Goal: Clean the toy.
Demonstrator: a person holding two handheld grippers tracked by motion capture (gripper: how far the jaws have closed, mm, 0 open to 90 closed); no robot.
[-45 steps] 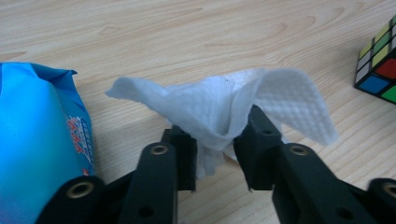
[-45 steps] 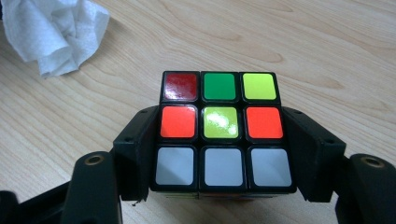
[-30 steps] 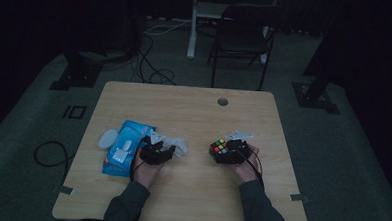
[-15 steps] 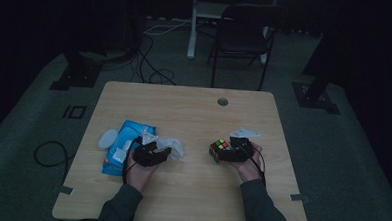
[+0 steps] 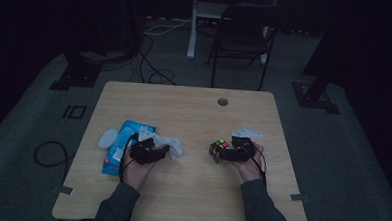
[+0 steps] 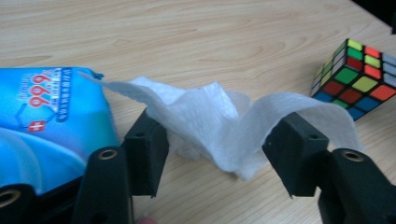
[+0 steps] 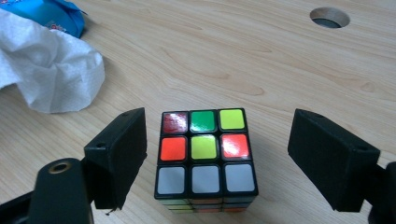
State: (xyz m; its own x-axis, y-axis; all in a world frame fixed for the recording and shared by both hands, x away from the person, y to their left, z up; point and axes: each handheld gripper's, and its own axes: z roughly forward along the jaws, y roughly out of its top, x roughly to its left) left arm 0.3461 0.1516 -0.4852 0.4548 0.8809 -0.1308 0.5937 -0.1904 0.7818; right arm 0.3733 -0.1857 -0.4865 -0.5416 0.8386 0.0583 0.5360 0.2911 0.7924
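Observation:
A crumpled white tissue [image 6: 210, 112] lies on the wooden table [image 5: 184, 110], beside a blue wipes pack [image 6: 46, 116]. My left gripper [image 6: 219, 128] straddles it. Its jaws have just been opening and stand wide, and the tissue droops loosely between them, one fold resting over the right jaw. In the high view that gripper [image 5: 166, 151] lies beside the tissue [image 5: 171, 143] and the pack [image 5: 125, 137]. A scrambled colour cube [image 7: 205, 149] stands on the table between the jaws of my right gripper [image 7: 219, 123]. Those jaws have just closed a little but stand apart from the cube's sides. The cube [image 5: 217, 149] sits centre-right.
A small white oval thing [image 5: 107, 138] lies left of the pack. A round cable hole [image 5: 222, 101] is in the table's far side. Beyond the table stand a dark chair [image 5: 247, 37] and floor cables. Bare wood spans the table's far half.
My left hand has drawn back a little to the left, away from the tissue, which stays put. The right hand and the cube have hardly moved.

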